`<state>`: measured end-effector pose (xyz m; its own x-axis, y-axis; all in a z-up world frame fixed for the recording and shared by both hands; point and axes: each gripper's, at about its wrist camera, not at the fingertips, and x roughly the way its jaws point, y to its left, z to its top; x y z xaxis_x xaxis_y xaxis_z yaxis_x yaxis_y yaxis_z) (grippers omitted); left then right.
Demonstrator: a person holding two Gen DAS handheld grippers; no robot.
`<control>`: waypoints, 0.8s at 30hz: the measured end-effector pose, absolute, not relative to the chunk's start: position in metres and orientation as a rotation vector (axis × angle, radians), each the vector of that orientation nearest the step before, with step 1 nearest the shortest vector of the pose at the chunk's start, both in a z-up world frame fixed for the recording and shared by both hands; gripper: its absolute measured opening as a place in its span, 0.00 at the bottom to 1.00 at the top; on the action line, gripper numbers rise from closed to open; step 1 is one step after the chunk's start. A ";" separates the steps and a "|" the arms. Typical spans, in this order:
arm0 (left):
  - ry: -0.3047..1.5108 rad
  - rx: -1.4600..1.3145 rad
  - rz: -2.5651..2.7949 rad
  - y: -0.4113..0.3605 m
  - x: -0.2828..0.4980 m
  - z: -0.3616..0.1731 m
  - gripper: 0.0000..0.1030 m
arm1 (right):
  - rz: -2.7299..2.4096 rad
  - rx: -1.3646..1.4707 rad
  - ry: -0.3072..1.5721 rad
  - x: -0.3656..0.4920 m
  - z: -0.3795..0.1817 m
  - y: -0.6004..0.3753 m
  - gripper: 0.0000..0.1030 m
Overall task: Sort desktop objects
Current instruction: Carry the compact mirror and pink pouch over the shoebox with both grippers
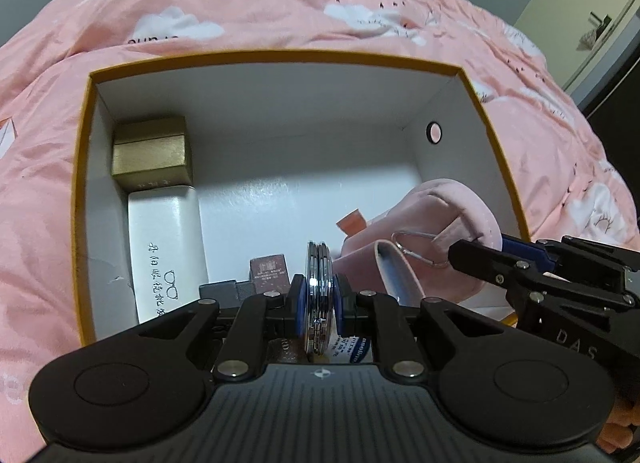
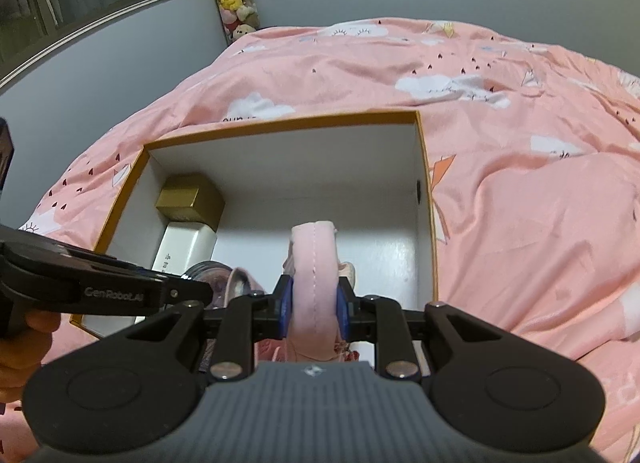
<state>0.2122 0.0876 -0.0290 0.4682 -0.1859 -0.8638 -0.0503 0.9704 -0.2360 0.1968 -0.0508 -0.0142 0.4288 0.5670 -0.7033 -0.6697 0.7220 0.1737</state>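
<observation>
both already over the box (image 1: pixel 280 59) on the bed — left hand-held gripper (image 1: pixel 319 303) pinches the round mirror (image 1: pixel 319 287) edge-on, right hand-held gripper (image 2: pixel 314 301) clamps the pink pouch (image 2: pixel 314 263), probably for dropping in beside the boxes.

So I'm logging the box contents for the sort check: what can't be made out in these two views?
- Items at the box's near end: left wrist view, hidden behind the left gripper and its round compact mirror.
- Pink pouch's lower part: right wrist view, covered by the right gripper.
- White case's print: cut off by the left gripper.
</observation>
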 end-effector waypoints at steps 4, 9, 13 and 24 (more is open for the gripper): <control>1.121 -0.233 -0.078 0.085 0.219 -0.035 0.16 | 0.783 -0.122 0.848 0.200 -0.019 -0.051 0.23; 1.163 -0.219 -0.075 0.083 0.226 -0.044 0.17 | 0.801 -0.107 0.866 0.200 -0.020 -0.050 0.23; 1.197 -0.207 -0.083 0.083 0.230 -0.048 0.17 | 0.802 -0.095 0.884 0.200 -0.020 -0.051 0.23; 1.186 -0.271 -0.120 0.092 0.223 -0.045 0.18 | 0.813 -0.123 0.903 0.194 -0.013 -0.051 0.23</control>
<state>0.2233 0.0921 -0.0448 0.3740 -0.2342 -0.8973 -0.0491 0.9612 -0.2714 0.1936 -0.0511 -0.0134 0.3495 0.5766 -0.7385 -0.6742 0.7021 0.2291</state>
